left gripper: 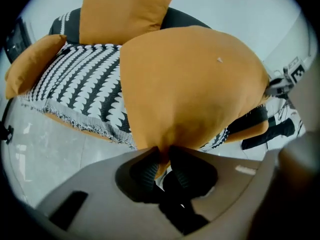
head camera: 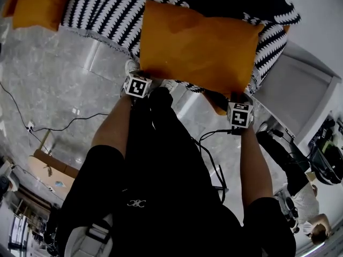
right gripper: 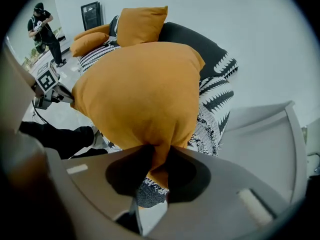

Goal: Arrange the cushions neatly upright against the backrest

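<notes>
A large orange cushion (head camera: 198, 47) hangs in front of the sofa, over its near edge, held at its two lower corners. My left gripper (head camera: 140, 82) is shut on the left corner; its pads pinch the fabric (left gripper: 162, 166). My right gripper (head camera: 238, 108) is shut on the other corner (right gripper: 157, 166). The cushion (left gripper: 190, 84) fills the middle of both gripper views (right gripper: 140, 94). A second orange cushion (left gripper: 122, 11) stands upright against the dark backrest (right gripper: 185, 36). A third orange cushion (left gripper: 32, 64) lies at the sofa's left end.
A black-and-white patterned throw (head camera: 107, 9) covers the sofa seat. A grey side table (head camera: 300, 90) stands to the right. Cables (head camera: 69, 122) run across the marble floor. One person (right gripper: 45, 29) stands far off; another (head camera: 305, 202) crouches at lower right.
</notes>
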